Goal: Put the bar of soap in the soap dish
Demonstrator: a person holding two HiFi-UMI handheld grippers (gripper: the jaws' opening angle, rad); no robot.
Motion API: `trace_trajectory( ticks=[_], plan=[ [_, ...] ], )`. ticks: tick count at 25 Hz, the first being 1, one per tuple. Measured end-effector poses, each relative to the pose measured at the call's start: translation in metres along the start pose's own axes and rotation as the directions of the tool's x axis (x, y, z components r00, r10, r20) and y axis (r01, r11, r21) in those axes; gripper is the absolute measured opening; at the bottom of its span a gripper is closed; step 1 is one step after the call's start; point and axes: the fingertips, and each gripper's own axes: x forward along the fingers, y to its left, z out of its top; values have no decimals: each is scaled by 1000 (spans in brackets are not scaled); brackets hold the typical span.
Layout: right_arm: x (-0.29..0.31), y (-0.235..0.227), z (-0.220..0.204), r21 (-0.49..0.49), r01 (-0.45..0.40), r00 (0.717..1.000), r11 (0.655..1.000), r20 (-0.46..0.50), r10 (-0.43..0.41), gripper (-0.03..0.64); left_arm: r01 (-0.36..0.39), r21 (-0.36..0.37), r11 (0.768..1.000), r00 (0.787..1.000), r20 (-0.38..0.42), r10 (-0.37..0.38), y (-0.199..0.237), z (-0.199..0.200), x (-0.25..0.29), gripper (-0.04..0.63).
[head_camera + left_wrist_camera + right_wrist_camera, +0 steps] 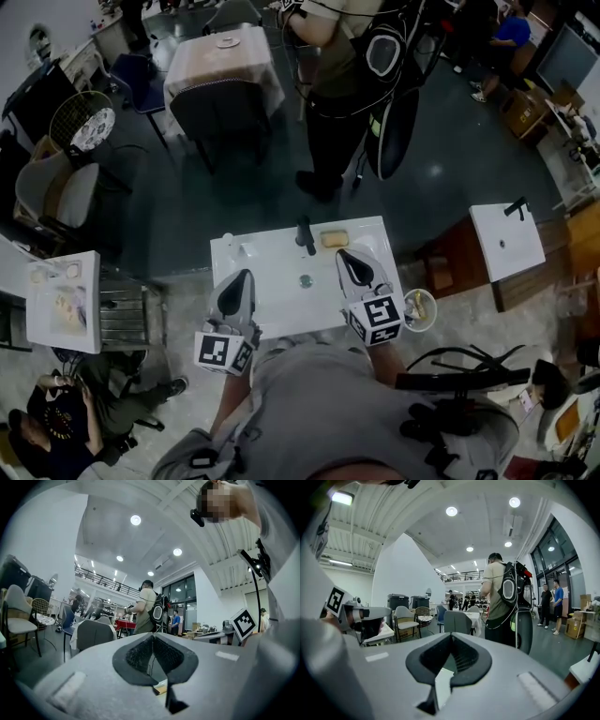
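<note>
One soap bar [334,239] — tan, rectangular (lying flat), on sink rim [361,225]

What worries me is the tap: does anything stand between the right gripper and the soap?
Nothing visible does. The right gripper points at the soap from just short of it, with only bare white sink between them. The tap stands beside the soap, to its left, off that line.

A big open indoor hall set up as a test or demo space: a high ribbed ceiling with round lights [135,520], a railed mezzanine [101,577], a glass front [576,573], and free-standing washbasins [272,264], a cloth-covered table [220,66] and chairs [211,117] scattered over a dark floor [234,206].
</note>
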Motion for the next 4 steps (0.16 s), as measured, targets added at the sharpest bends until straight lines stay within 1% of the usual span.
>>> trace_trajectory(
  ticks=[4],
  plan=[
    [-1,2,7,-9,-11,1000,1000,20,12,2,-29,-8,1000,999,18,30,5,4,-3,0]
  ],
)
